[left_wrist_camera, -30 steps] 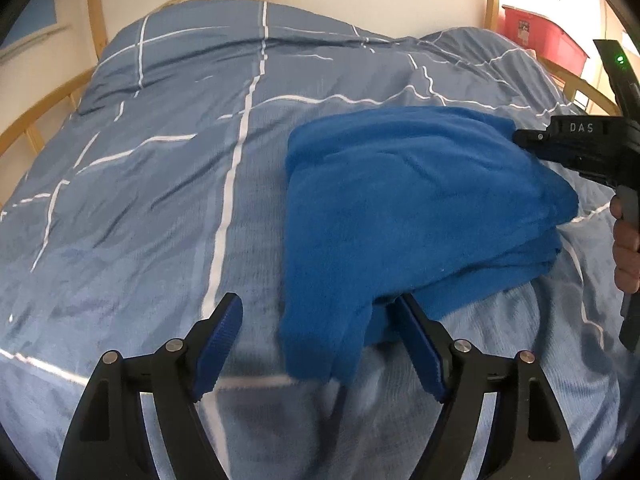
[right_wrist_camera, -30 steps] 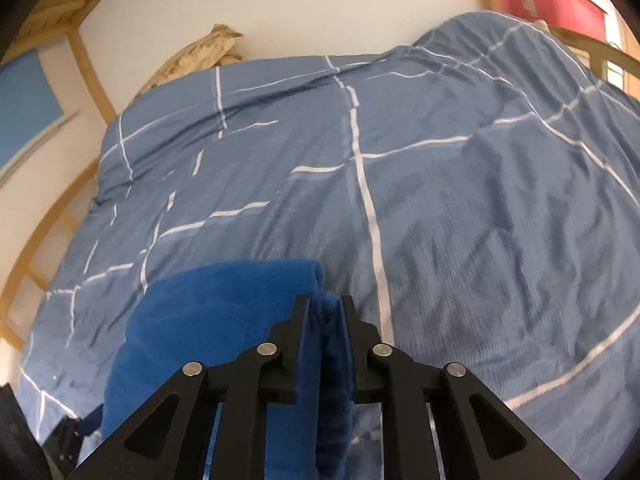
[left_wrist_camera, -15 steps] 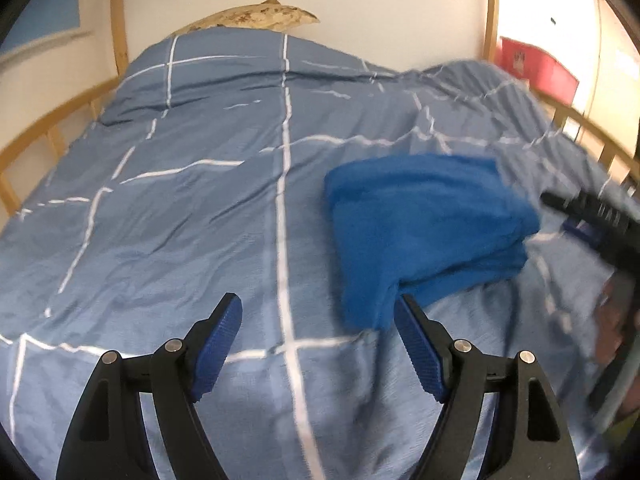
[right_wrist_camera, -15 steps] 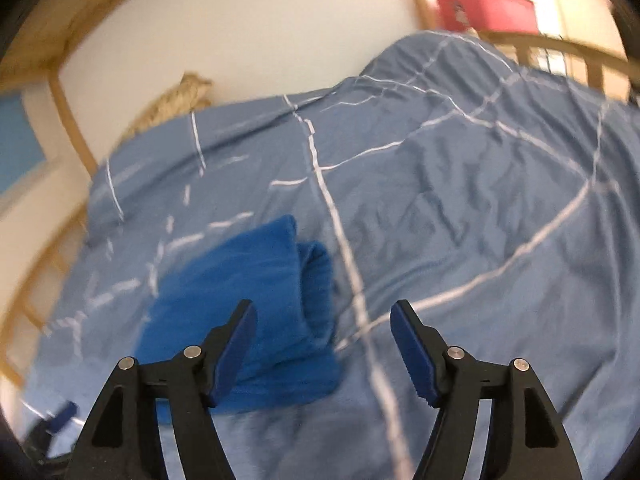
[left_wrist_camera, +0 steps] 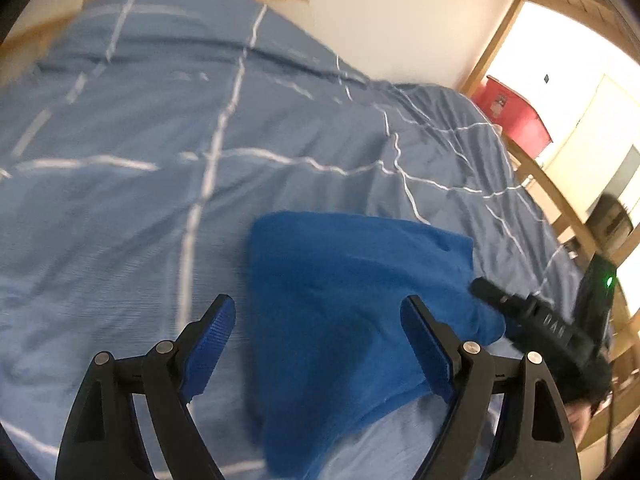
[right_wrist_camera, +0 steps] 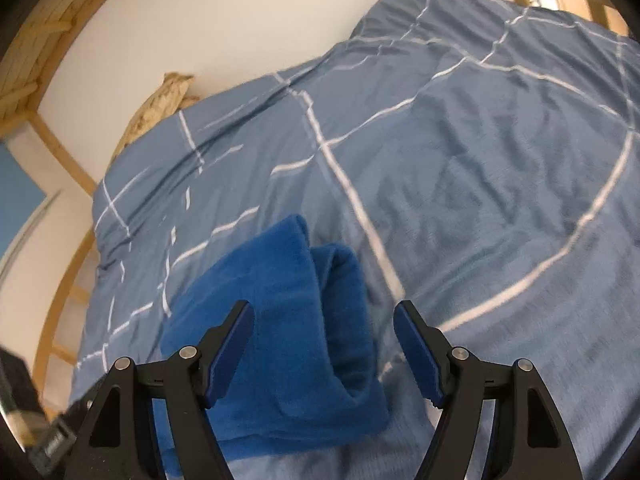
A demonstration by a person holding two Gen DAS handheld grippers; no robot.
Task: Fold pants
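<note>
Blue fleece pants (left_wrist_camera: 352, 304) lie folded into a thick, compact bundle on a bed covered by a grey-blue duvet (left_wrist_camera: 160, 152) with thin white grid lines; the bundle sits on the near half of the duvet, toward the cameras. Seen from the right wrist, the pants (right_wrist_camera: 296, 320) show several rolled layers stacked at one end. The left hand-held gripper (left_wrist_camera: 318, 344) hangs just above the near edge of the pants with its blue-padded jaws spread wide, having just opened further, and grips nothing. The right hand-held gripper (right_wrist_camera: 324, 348) is also spread wide after just opening; the folded end of the pants lies in the gap between its jaws, but the pads do not press on it. Judging by this, the folding looks essentially finished, with perhaps only tidying or withdrawal left. Beyond the duvet's far right corner stands a red storage box (left_wrist_camera: 516, 114); its contents cannot be seen.
</note>
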